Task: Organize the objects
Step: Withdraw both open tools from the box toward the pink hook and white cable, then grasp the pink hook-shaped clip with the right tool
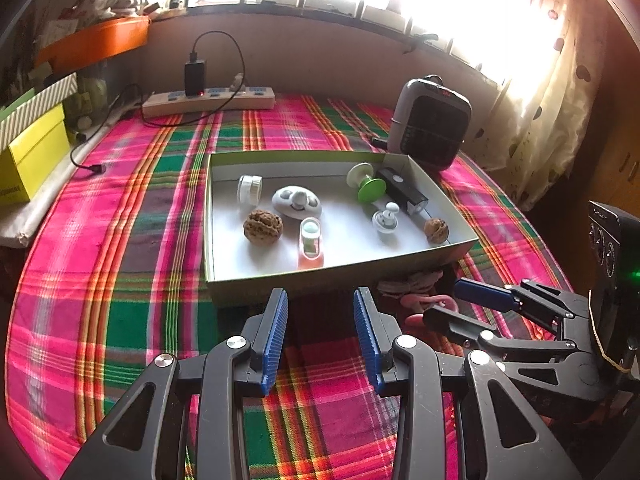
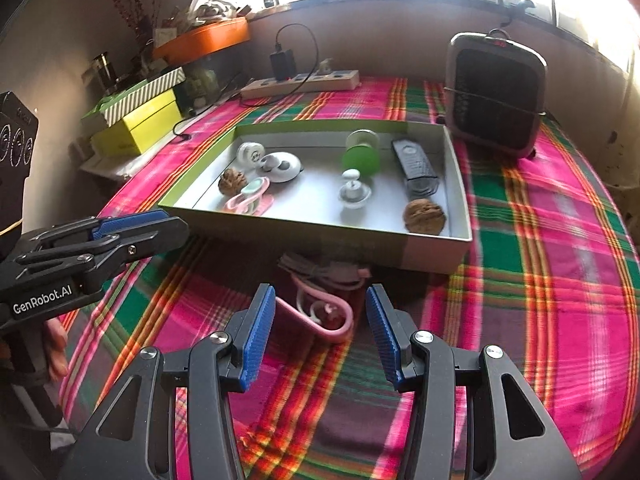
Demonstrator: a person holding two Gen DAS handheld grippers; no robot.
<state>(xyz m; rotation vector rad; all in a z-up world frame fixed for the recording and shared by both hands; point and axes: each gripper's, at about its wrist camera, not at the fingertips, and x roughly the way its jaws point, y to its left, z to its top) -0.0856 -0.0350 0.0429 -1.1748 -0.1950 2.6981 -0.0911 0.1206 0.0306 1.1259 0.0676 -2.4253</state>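
The right gripper (image 2: 320, 334) has its blue jaws wide apart, and nothing is held between them. A pink curvy thing (image 2: 320, 318) lies on the cloth right in front of the gap, close to the jaws. It sits just in front of the tray (image 2: 436, 256), with a grey bundle (image 2: 320, 270) touching it on the tray side.

The left gripper (image 1: 320, 336) has its jaws wide apart too, with only cloth under the gap. It points at the near wall of the tray. On its side you can read "GenRobot.AI" in white letters. Part of a hand (image 2: 56, 344) shows just under those letters.

Both grippers hang low over the checked cloth (image 2: 540, 280), side by side, in front of the tray.

Inside the tray are two walnuts. One walnut (image 1: 263, 227) is on the left side and the other walnut (image 1: 436, 231) is in the near right corner. A pink and white tube (image 1: 310, 246) lies by the near wall. A green and white spool (image 1: 366, 182) and a black remote (image 1: 402, 190) are toward the back right.

Behind the tray stands a grey heater (image 2: 496, 94) with small red numbers on top, too blurry to read. A power strip (image 1: 208, 100) lies far behind the tray.
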